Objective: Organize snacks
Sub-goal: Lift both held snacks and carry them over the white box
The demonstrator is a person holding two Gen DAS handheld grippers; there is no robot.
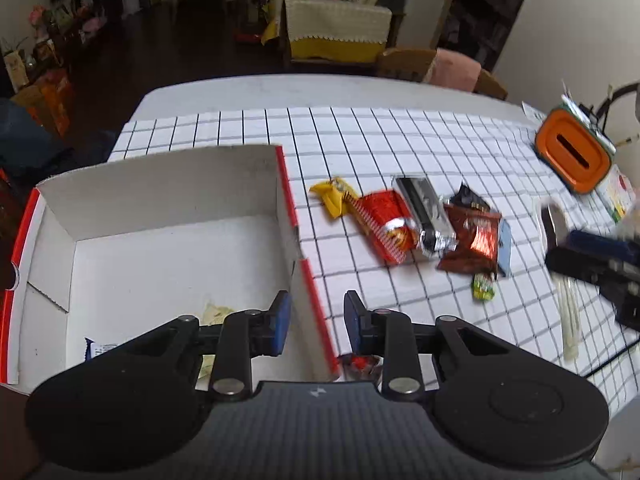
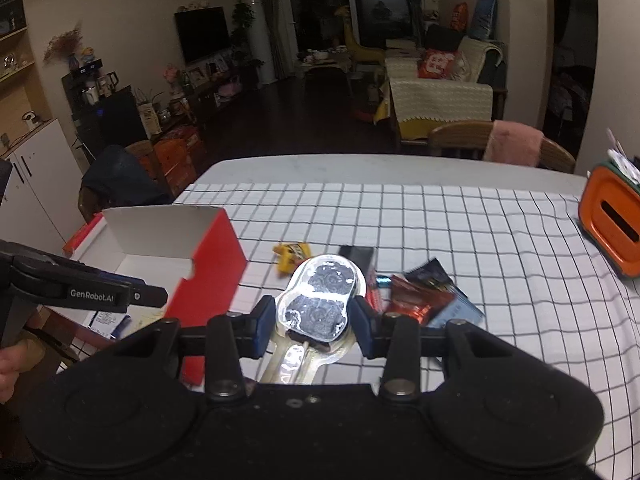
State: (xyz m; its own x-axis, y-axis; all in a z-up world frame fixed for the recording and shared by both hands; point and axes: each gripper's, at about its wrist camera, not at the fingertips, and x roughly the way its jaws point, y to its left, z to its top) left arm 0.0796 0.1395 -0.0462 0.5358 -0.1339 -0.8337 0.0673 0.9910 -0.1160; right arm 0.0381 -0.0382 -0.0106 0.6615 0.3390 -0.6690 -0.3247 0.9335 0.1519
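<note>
A red-and-white cardboard box lies open on the checked tablecloth; it also shows in the right wrist view. My left gripper is open and empty, straddling the box's right wall. A pale wrapper and a blue-white packet lie inside the box. My right gripper is shut on a clear-wrapped lollipop held above the table; it appears blurred at the right of the left wrist view. A pile of snacks lies mid-table: yellow, red, silver-black, brown.
An orange tissue box stands at the far right, also in the right wrist view. A small green candy and a red candy lie near the front. Chairs stand beyond the table's far edge.
</note>
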